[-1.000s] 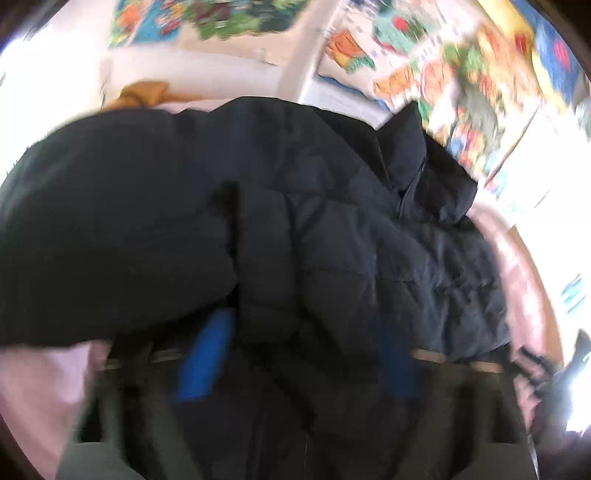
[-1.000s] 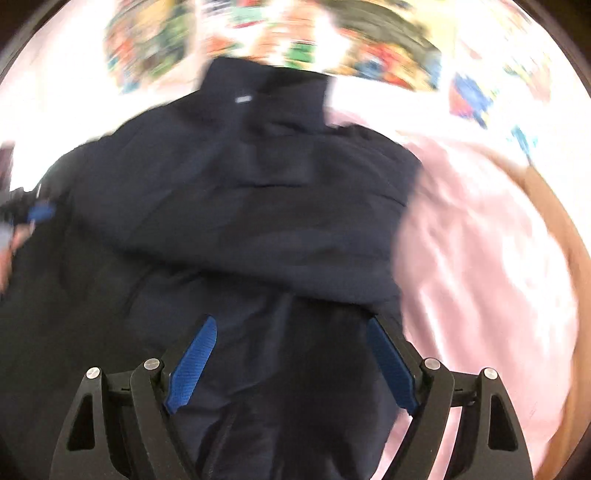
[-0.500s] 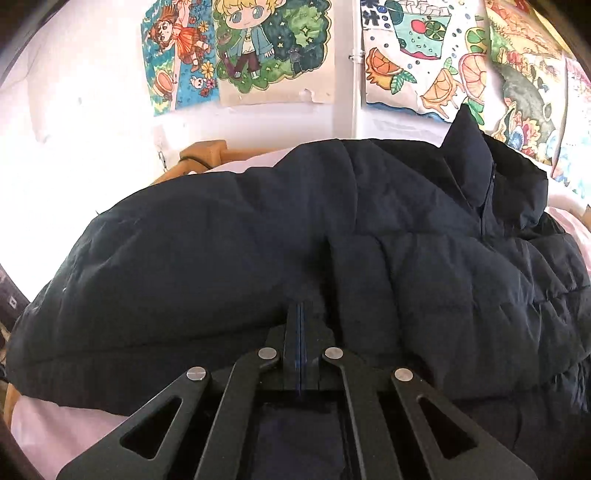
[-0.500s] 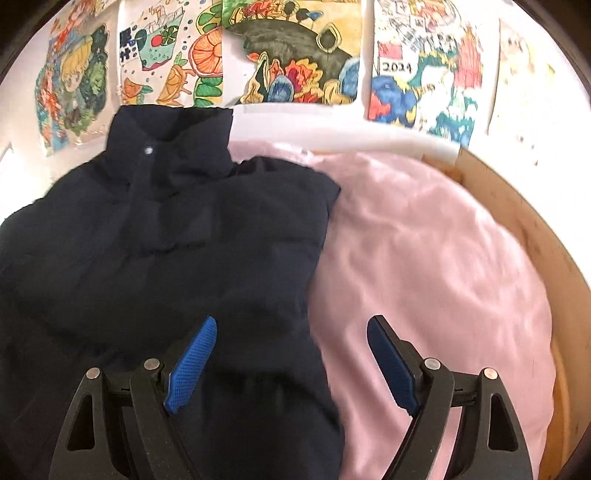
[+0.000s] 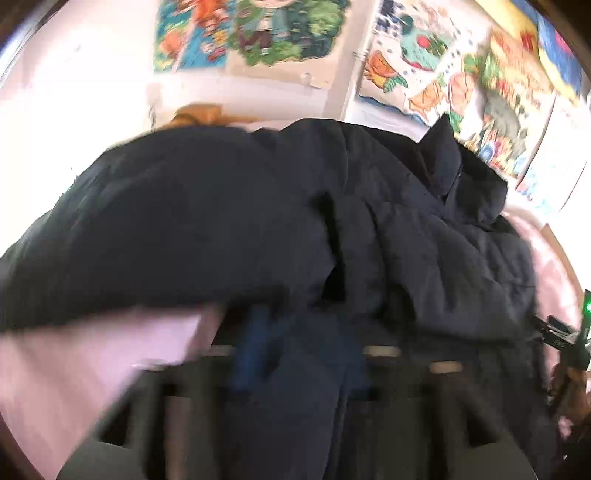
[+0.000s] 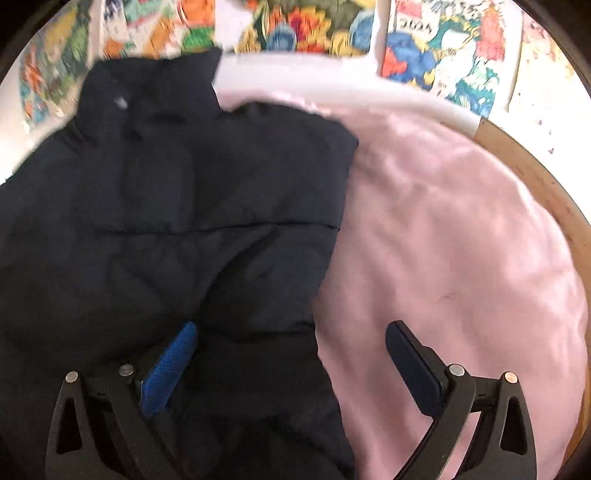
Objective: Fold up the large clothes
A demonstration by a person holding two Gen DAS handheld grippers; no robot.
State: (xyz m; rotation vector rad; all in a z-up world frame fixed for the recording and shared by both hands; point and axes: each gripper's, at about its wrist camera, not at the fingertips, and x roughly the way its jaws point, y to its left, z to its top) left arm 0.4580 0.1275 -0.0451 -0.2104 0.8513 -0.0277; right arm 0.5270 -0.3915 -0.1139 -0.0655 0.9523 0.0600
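Observation:
A dark navy puffer jacket [image 5: 406, 240] lies on a pink bedsheet [image 6: 461, 240], collar toward the wall; it also shows in the right wrist view [image 6: 184, 206]. The left view is blurred by motion. My left gripper [image 5: 303, 343] hangs low over the jacket's lower part, its blue pads [image 5: 255, 347] a short way apart with dark fabric between them; whether it grips is unclear. My right gripper [image 6: 291, 354] is open wide over the jacket's right lower edge, left pad [image 6: 170, 365] on the fabric, right pad over the sheet.
Colourful posters [image 6: 295, 26] cover the wall behind the bed. A wooden bed frame [image 6: 546, 192] curves along the right side. Pink sheet lies bare to the right of the jacket. The other hand-held gripper [image 5: 565, 339] shows at the left view's right edge.
The left gripper, shut half a second ago, now shows its pads apart and has swung in a blur. The right gripper stayed open and shifted a little over the jacket's right edge.

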